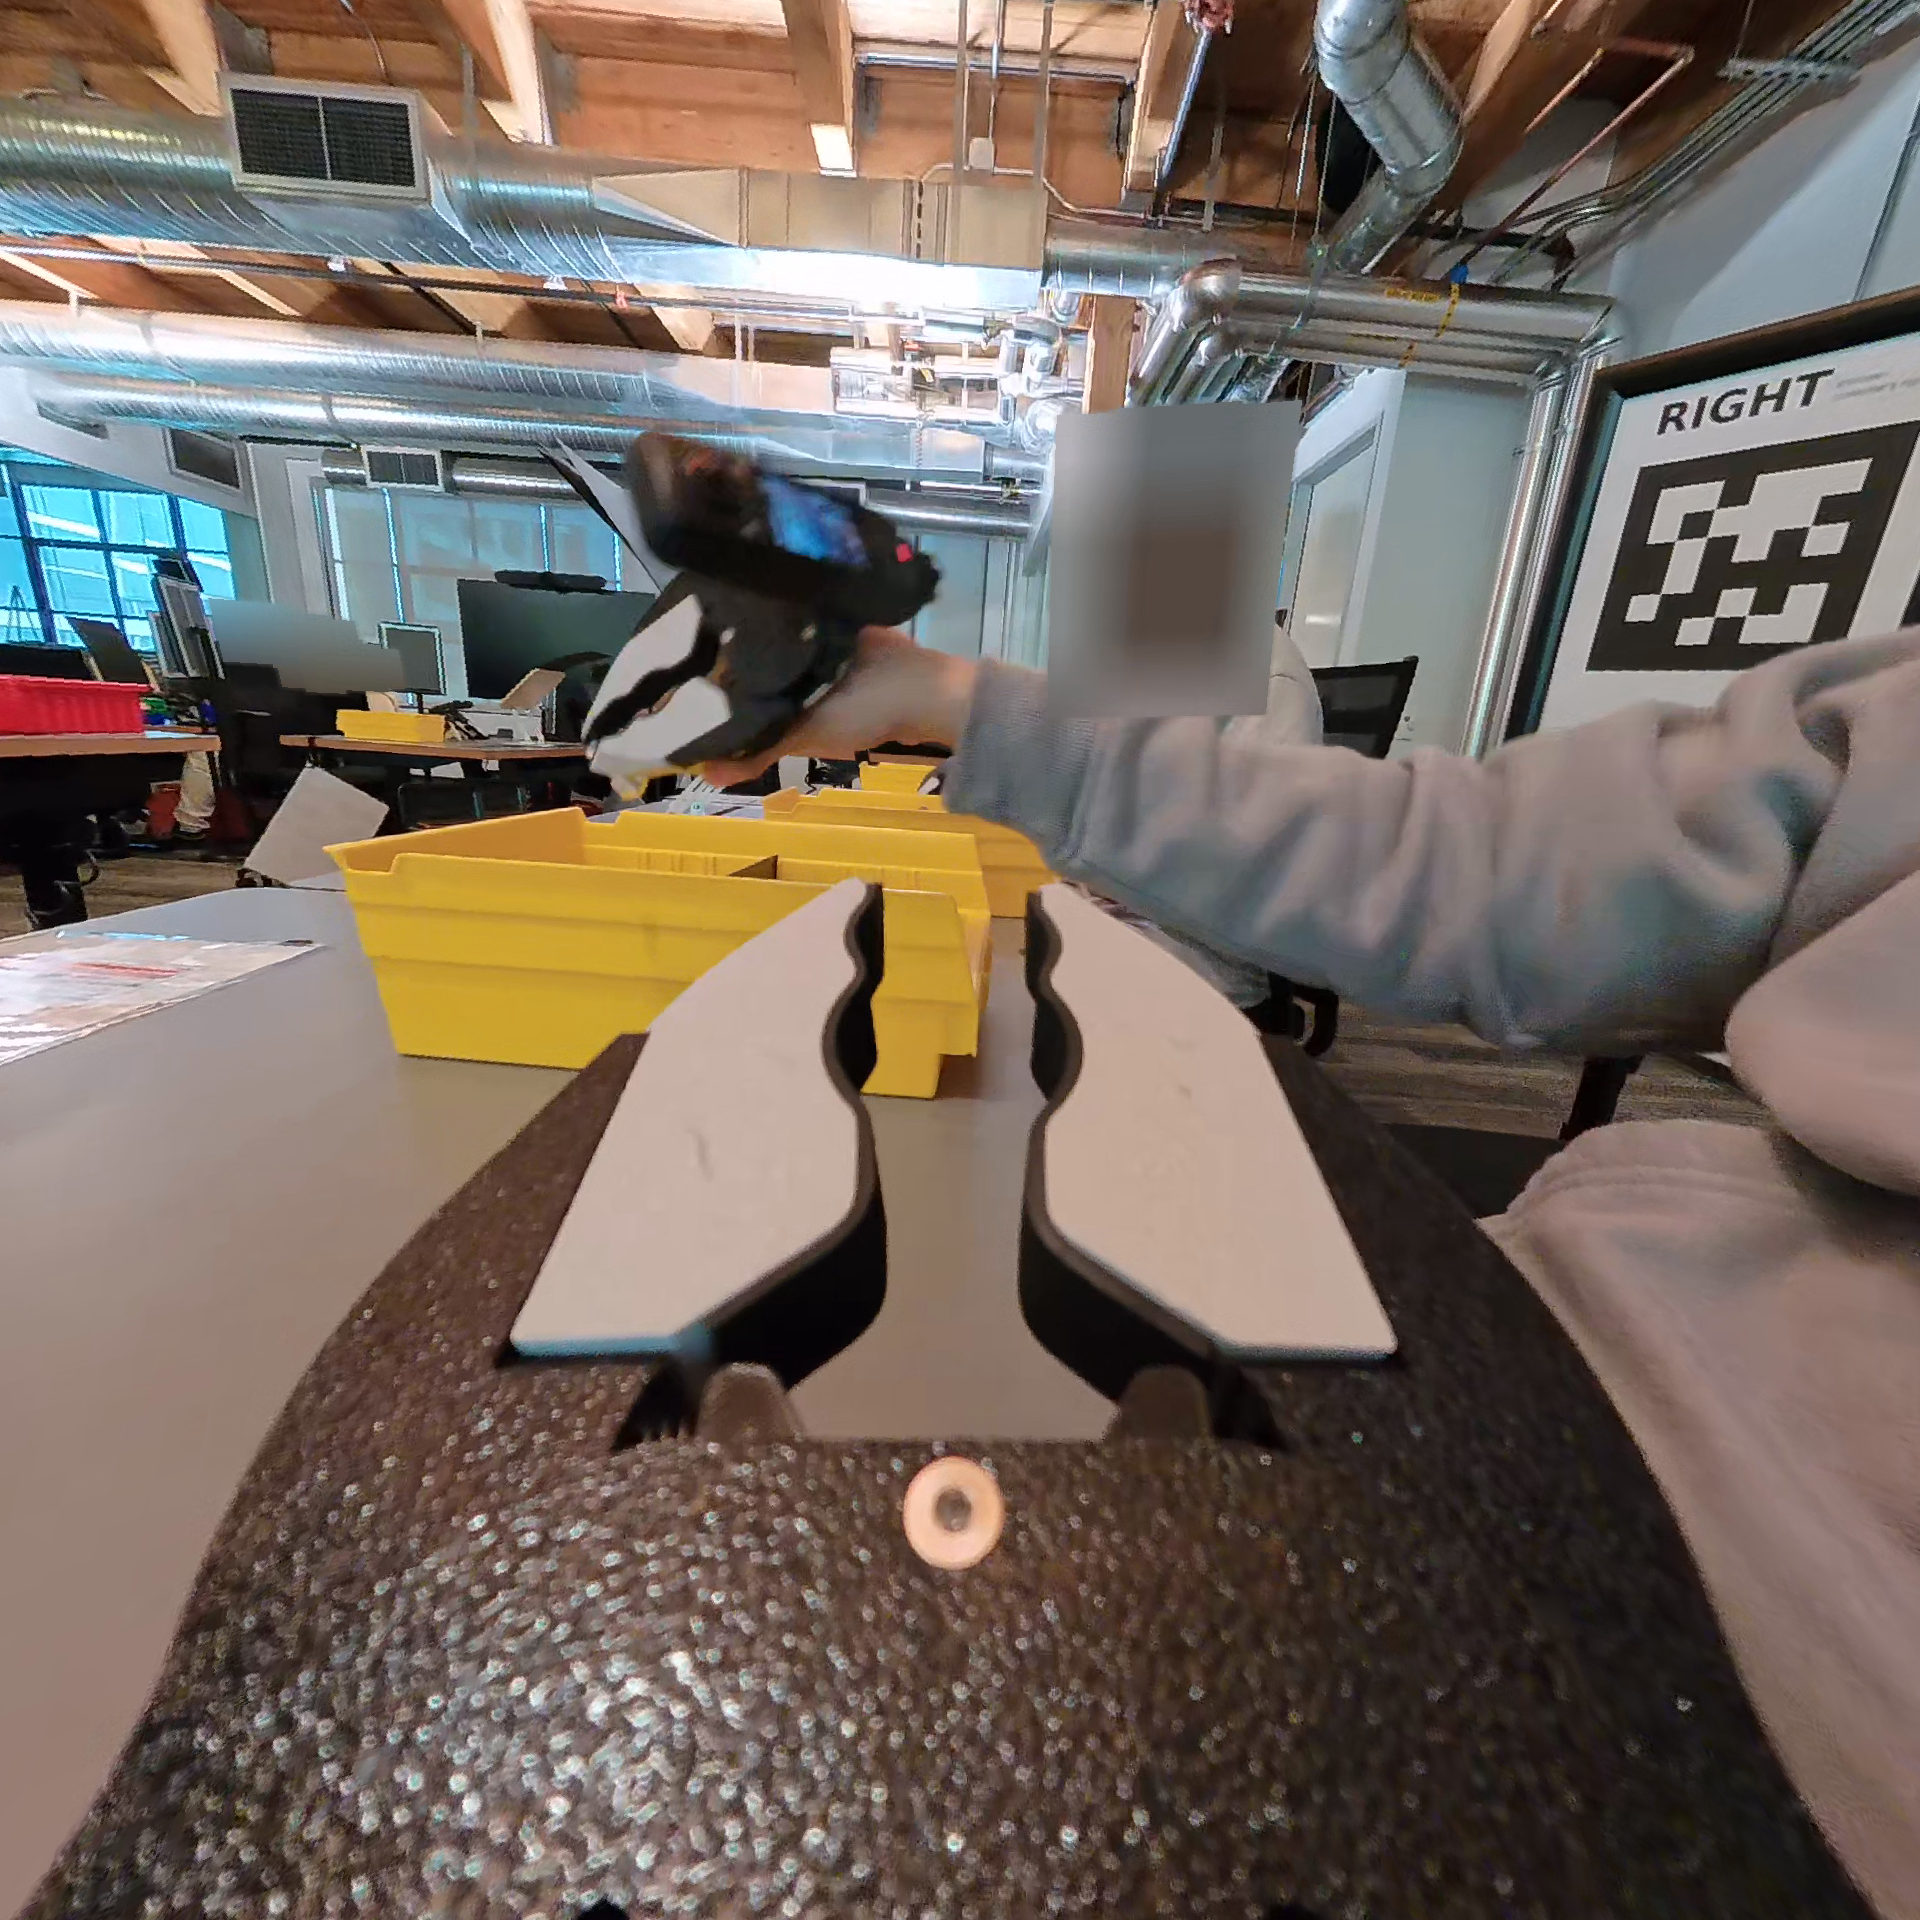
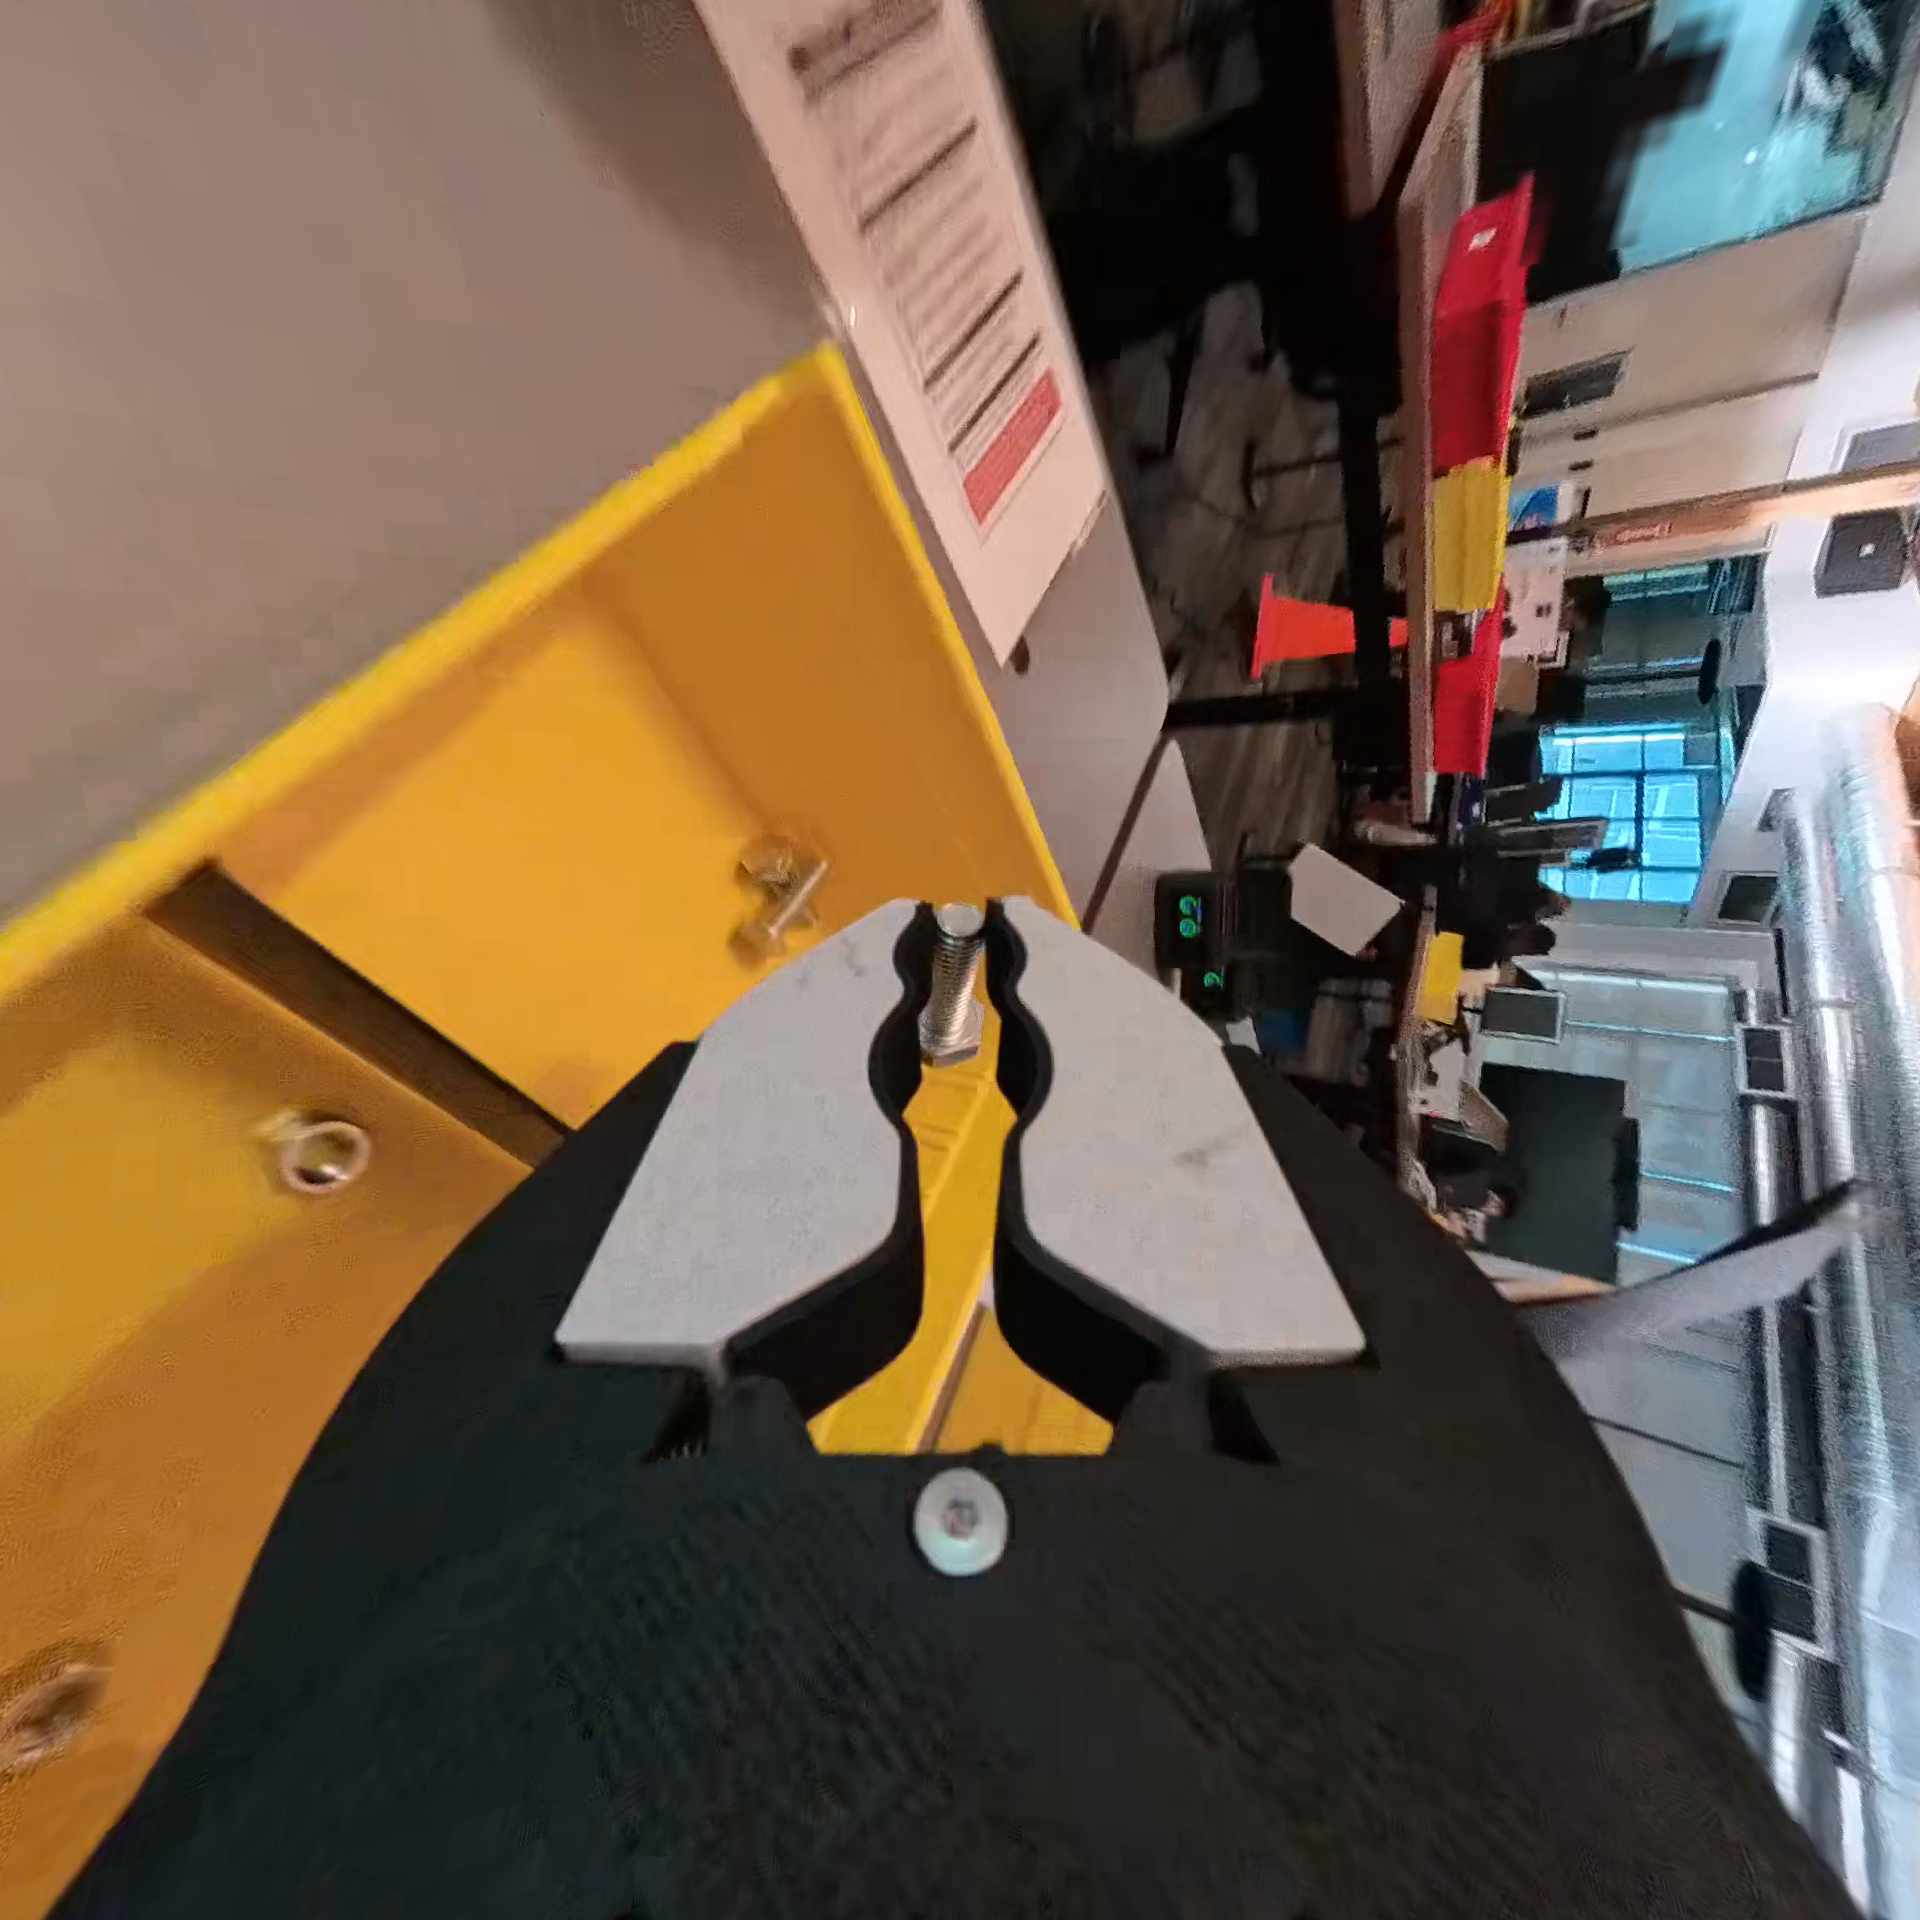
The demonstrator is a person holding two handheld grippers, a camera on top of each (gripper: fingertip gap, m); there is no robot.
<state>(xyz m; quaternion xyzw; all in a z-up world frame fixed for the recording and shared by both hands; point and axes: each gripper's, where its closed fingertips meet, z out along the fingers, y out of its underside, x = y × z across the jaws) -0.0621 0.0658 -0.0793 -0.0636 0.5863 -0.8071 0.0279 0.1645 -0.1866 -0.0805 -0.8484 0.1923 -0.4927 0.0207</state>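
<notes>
While the right hand-held gripper (image 2: 958, 920) clamps a steel bolt (image 2: 951, 987) by its threads above the yellow bin (image 2: 499, 790) (stiff, probably slippery), the left hand-held gripper (image 1: 954, 914) hangs parted, empty, over the counter (image 1: 208, 1143).

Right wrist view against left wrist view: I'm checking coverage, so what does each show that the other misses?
Right only: a steel bolt clamped in the right tool, a loose bolt and a washer lying in the bin. Left only: the open, empty left tool, a grey sleeve. Both: the yellow bin and grey table.
</notes>
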